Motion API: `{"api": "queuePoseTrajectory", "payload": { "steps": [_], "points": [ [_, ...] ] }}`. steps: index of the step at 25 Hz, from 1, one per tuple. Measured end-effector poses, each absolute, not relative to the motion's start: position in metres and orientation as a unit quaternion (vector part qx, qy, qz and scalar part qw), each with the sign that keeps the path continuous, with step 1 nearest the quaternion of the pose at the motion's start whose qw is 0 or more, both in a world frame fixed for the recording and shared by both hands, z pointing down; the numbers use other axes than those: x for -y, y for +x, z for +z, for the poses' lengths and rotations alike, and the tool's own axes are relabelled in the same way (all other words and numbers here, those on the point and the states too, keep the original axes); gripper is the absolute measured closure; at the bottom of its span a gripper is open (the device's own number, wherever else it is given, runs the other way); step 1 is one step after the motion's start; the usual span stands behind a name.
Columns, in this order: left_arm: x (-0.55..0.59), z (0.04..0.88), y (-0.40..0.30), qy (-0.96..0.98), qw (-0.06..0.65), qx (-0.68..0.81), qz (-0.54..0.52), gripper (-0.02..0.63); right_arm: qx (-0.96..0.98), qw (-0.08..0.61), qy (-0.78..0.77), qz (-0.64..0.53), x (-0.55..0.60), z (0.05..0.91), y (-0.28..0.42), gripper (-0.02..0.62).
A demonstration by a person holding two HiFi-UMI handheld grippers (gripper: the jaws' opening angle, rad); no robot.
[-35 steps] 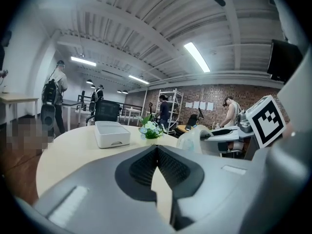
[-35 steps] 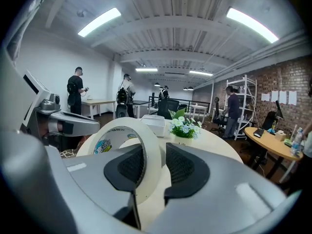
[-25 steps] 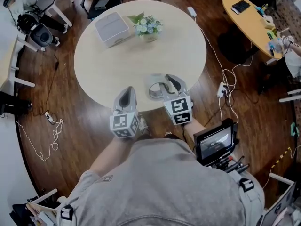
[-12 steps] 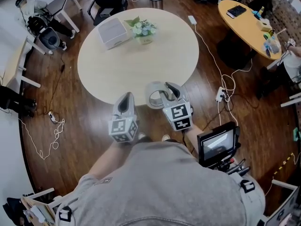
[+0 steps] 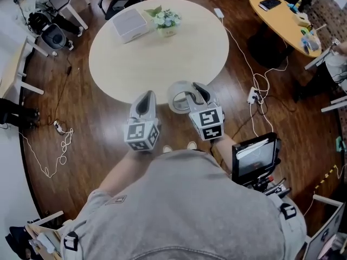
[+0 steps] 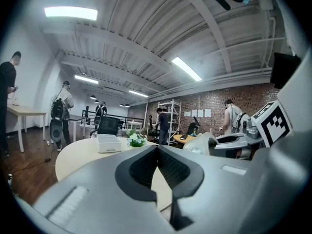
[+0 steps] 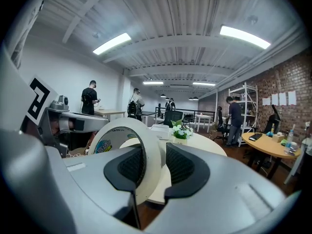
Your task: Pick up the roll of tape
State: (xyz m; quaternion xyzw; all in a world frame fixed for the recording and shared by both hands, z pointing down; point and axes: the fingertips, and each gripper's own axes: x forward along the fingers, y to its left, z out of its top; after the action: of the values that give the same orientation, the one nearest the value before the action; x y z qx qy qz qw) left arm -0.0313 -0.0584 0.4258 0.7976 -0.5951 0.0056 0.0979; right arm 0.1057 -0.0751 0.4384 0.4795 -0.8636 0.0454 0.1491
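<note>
Clamps pale, ring-shaped roll of tape (image 5: 174,89) in ribbed fingers (image 7: 183,165) of right gripper (image 5: 191,95), now lifted off round counter (image 5: 162,58) edge; holds left gripper (image 5: 145,97) clenched, empty.

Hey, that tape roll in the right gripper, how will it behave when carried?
The roll looks stiff and light: a hollow ring. The right gripper pinches only one wall, so it may pivot. On edge it would likely roll.
</note>
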Motion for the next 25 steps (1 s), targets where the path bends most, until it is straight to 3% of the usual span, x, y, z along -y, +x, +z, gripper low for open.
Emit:
{"api": "queuePoseTrajectory", "payload": {
  "steps": [25],
  "points": [
    [0.06, 0.434, -0.049, 0.812, 0.103, 0.575, 0.002, 0.604, 0.847, 0.159, 0.505, 0.047, 0.071, 0.447, 0.087, 0.466]
  ]
}}
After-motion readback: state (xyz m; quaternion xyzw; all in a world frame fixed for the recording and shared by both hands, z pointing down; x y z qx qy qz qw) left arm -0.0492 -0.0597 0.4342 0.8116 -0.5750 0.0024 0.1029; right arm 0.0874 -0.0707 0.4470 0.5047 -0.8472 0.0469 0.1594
